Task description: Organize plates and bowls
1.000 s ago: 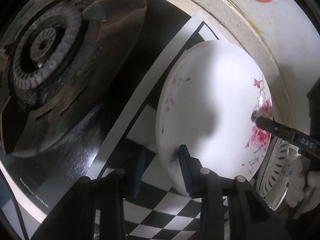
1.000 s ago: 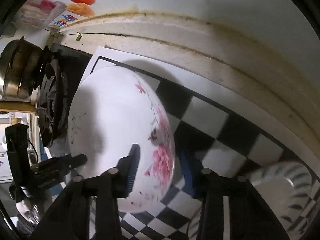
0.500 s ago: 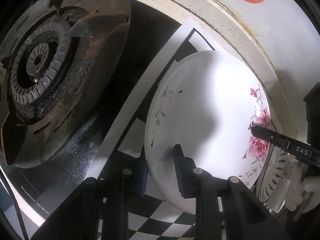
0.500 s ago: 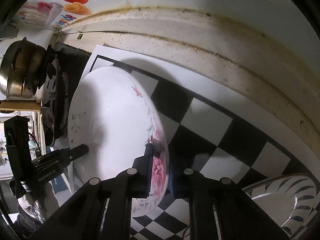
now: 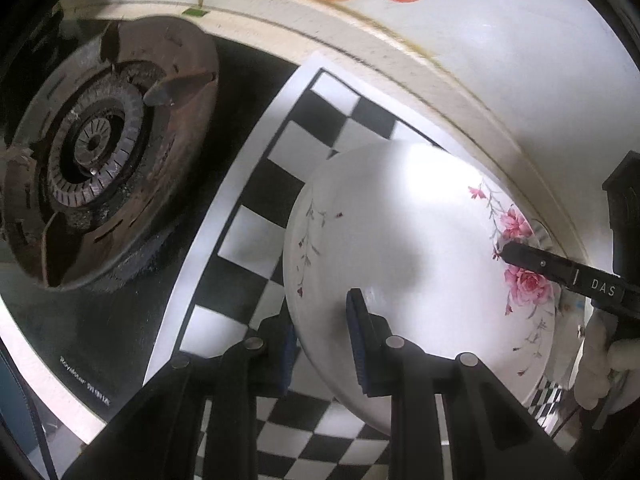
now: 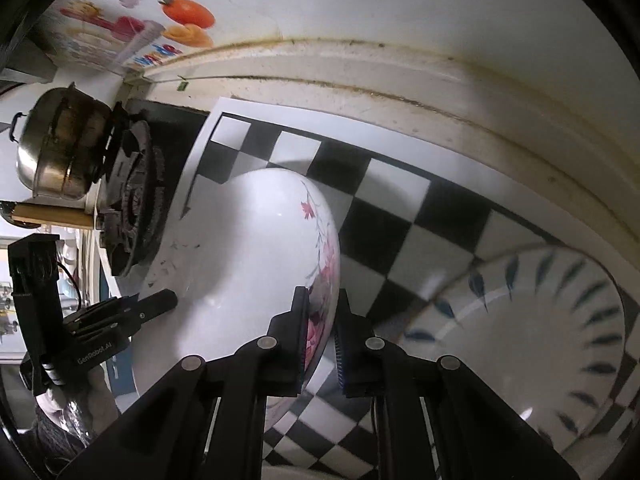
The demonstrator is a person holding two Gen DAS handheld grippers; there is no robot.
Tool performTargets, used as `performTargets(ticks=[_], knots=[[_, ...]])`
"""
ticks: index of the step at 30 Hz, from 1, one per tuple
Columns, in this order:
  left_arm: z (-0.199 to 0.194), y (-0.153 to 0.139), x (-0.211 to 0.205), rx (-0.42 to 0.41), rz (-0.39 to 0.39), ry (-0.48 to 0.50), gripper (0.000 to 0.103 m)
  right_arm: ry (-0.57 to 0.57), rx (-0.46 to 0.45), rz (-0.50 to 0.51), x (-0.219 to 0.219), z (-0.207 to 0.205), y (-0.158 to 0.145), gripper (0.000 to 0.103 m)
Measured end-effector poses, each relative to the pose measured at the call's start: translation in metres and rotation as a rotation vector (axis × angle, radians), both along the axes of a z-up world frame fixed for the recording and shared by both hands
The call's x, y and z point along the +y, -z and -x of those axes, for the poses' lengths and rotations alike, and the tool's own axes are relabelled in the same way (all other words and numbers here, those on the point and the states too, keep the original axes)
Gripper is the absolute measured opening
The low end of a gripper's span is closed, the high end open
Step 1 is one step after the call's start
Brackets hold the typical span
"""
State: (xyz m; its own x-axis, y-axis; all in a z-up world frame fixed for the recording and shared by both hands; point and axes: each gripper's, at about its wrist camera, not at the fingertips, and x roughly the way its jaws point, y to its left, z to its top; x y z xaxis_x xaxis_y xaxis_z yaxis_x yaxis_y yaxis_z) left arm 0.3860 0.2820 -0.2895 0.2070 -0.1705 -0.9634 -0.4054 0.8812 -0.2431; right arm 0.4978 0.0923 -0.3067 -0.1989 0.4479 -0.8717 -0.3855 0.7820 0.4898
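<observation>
We hold a white floral plate (image 5: 408,248) between both grippers above the checkerboard mat (image 5: 320,128) that covers the table beside the gas burner (image 5: 96,148). Our left gripper (image 5: 324,344) clamps the plain side of the rim, one blue-padded finger over the face and the other beneath it; our right gripper (image 6: 322,336) pinches the opposite edge, its fingers closed right on the pink rose print. Gripping at two opposite points appears meant to keep the smooth, glossy plate from swinging or slipping, as a single pinch on one edge could let it do. In the right wrist view the plate looks tilted and clear of the mat, though we cannot tell whether any part of it touches the surface. Just to the right sits a bowl with dark leaf marks (image 6: 532,332), on the same mat, and our judgement is that the plate is headed toward it for stacking or grouping. A steel pot (image 6: 60,148) stands well apart, beyond the burner, against the wall with fruit stickers (image 6: 184,20). Glazed ceramic held only at its rim calls for level, matched movement from both hands.
</observation>
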Motion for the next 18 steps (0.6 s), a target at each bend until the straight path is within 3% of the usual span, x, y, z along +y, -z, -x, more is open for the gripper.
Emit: performTargets(ticks=[12, 18], knots=[[0.069, -0.072, -0.042, -0.097, -0.029, 0.154, 0.021, 0.143, -0.089, -0.066, -0.082, 0.065, -0.068, 0.013], [0.097, -0.09, -0.07, -0.115, -0.037, 0.248, 0.021, 0.237, -0.121, -0.084, -0.136, 0.113, -0.09, 0.013]])
